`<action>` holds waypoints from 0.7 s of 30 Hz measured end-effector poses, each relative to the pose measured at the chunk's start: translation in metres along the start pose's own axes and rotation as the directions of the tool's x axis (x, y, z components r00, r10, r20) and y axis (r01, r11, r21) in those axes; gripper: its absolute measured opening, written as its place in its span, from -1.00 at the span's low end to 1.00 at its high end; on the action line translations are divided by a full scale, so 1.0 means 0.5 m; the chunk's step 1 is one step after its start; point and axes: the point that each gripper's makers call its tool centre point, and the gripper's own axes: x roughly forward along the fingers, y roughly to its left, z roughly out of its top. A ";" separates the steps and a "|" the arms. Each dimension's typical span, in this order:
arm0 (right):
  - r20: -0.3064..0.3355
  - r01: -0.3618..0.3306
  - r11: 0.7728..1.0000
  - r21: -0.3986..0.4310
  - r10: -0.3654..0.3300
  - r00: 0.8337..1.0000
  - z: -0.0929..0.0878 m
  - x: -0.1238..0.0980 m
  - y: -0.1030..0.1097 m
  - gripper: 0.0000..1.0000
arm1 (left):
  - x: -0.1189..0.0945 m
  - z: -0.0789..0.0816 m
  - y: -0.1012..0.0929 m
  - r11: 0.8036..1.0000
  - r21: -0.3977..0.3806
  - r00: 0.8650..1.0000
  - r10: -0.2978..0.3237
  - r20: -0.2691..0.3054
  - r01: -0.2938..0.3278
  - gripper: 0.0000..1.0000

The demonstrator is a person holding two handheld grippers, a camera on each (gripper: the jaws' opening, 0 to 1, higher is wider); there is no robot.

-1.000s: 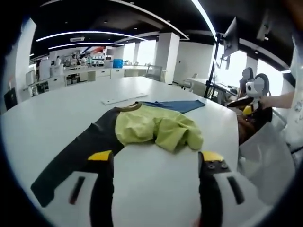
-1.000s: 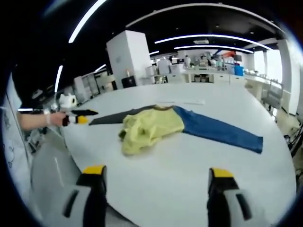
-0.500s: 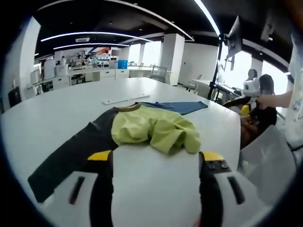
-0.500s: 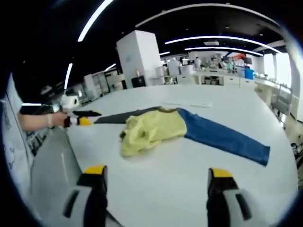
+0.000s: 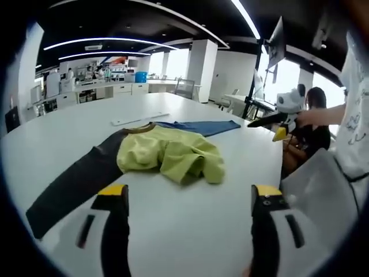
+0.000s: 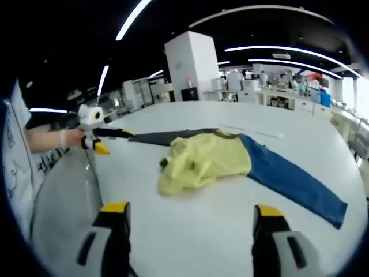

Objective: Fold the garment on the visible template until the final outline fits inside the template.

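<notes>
A big white table (image 5: pixel 190 231) sits in a wide office with bright strip lights on a dark ceiling.

In the left gripper view, the left gripper (image 5: pixel 184 199) is low in the frame, jaws wide apart and holding nothing. Past it, in the middle, a yellow shirt (image 5: pixel 167 156) lies crumpled on top of long pants (image 5: pixel 75 179). One leg looks dark and runs to the lower left. The other leg is blue and runs to the upper right. At the right edge, a hand holds the right gripper.

In the right gripper view, the right gripper (image 6: pixel 193 216) is also spread open and empty at the bottom. The shirt (image 6: pixel 202 164) is mid-frame, and the blue leg (image 6: pixel 294 184) runs right. At the left, a hand (image 6: pixel 72 137) holds the other gripper.
</notes>
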 end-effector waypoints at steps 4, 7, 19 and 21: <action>-0.018 -0.028 0.999 -0.036 0.027 0.999 0.011 0.027 0.009 0.73 | -0.002 -0.006 -0.001 1.000 -0.022 1.000 0.013 0.012 -0.013 0.68; -0.058 -0.027 0.991 -0.128 0.019 0.998 0.011 0.042 0.007 0.72 | -0.002 -0.012 -0.007 0.999 -0.037 1.000 0.017 0.012 -0.017 0.65; -0.224 -0.147 0.841 -0.521 0.031 0.974 0.016 0.147 0.044 -0.10 | -0.006 -0.020 -0.019 0.995 -0.097 0.999 0.031 0.028 -0.028 0.58; -0.269 -0.188 0.864 -0.466 0.064 0.961 -0.001 0.173 0.049 -0.42 | -0.006 -0.021 -0.022 0.994 -0.105 0.999 0.031 0.033 -0.028 0.56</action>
